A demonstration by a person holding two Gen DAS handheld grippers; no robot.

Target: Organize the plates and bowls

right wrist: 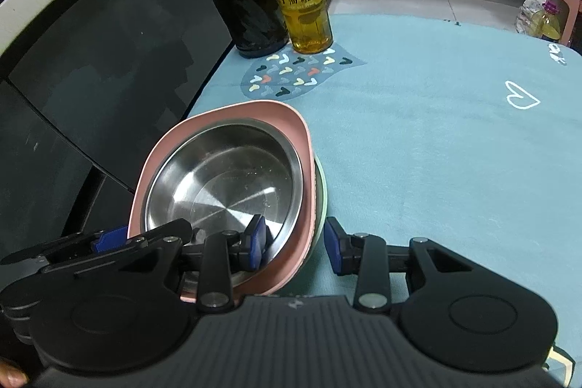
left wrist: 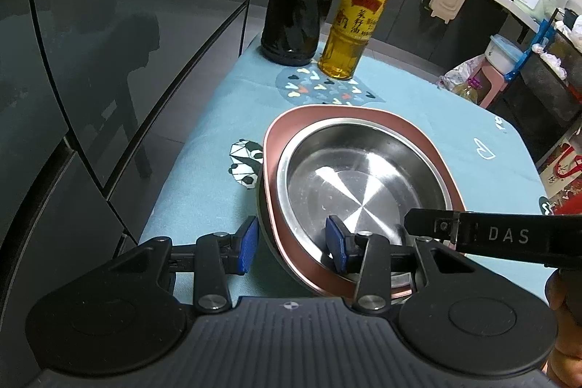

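Observation:
A steel bowl [left wrist: 363,184] [right wrist: 225,184] sits nested in a pink dish [left wrist: 327,113] [right wrist: 236,108], with a pale green bowl [right wrist: 322,191] under them. My left gripper [left wrist: 291,242] straddles the near left rim of this stack, one blue pad outside against the wall and one inside the steel bowl, shut on it. My right gripper [right wrist: 294,246] clamps the near right rim the same way. The stack looks slightly raised off the teal tablecloth [right wrist: 436,151].
A dark vinegar bottle [left wrist: 298,13] [right wrist: 247,6] and a yellow oil bottle [left wrist: 349,35] [right wrist: 305,6] stand at the table's far end. Dark glossy cabinet fronts [left wrist: 109,60] run close along the table's left edge. Floor clutter and a stool [left wrist: 491,79] lie beyond the right side.

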